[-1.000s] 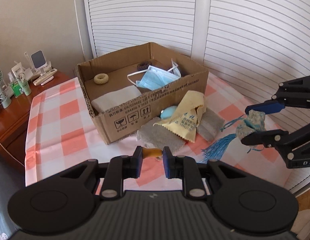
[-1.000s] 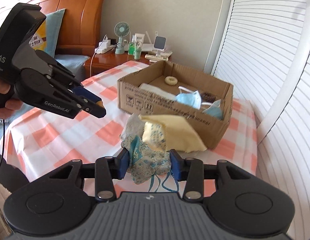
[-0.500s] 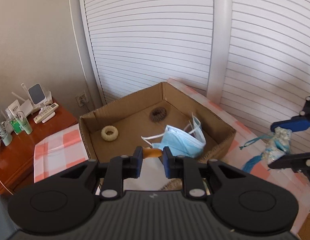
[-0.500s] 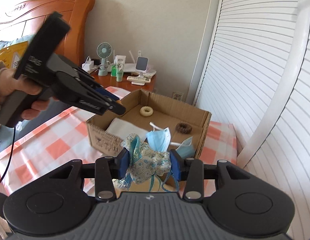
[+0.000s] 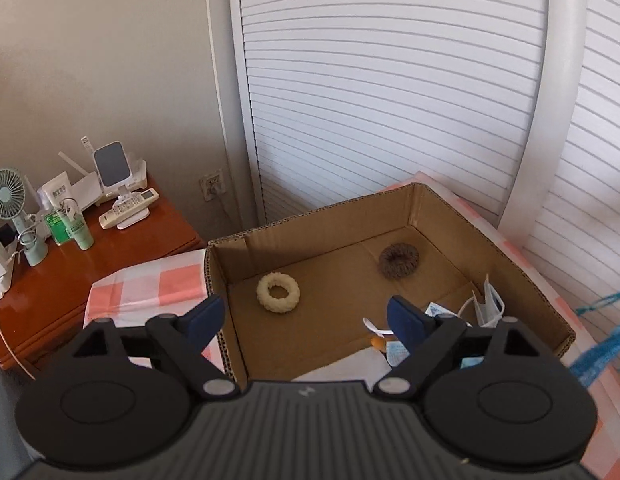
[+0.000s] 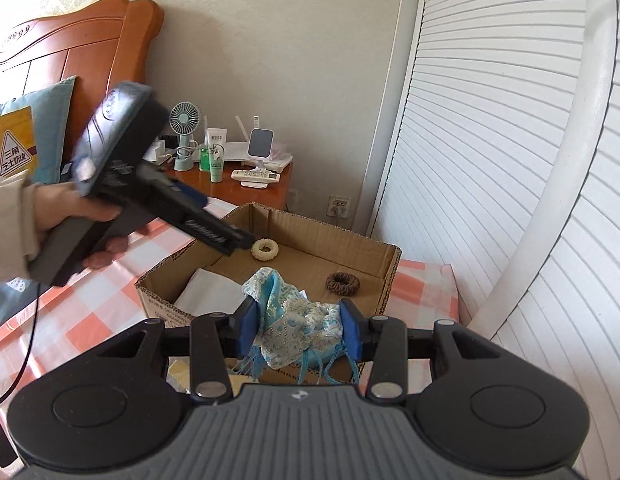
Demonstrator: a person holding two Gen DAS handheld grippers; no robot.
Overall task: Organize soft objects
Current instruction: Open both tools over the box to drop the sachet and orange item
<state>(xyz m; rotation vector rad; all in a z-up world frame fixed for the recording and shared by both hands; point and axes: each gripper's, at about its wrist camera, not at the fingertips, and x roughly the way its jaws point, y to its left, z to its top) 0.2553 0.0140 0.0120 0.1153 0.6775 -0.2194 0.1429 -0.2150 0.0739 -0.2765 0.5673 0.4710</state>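
My left gripper (image 5: 306,318) is open and empty above the open cardboard box (image 5: 441,210). In the box lie a cream ring scrunchie (image 5: 278,292), a brown scrunchie (image 5: 398,260), a small orange object (image 5: 376,343) and blue face masks (image 5: 483,308). My right gripper (image 6: 298,330) is shut on a blue-and-white lace pouch (image 6: 294,320) with tassels, held above the near side of the box (image 6: 270,280). The left gripper (image 6: 238,240) shows in the right wrist view over the box's left wall.
The box stands on a table with an orange-and-white checked cloth (image 6: 90,312). A wooden nightstand (image 5: 70,268) with a fan, bottles and a remote is at the left. White louvred doors (image 5: 389,80) stand behind. A wooden bed headboard (image 6: 70,52) is at the far left.
My left gripper opened and let go of the small orange object, which now lies in the box. My right gripper moved over the box with the pouch.
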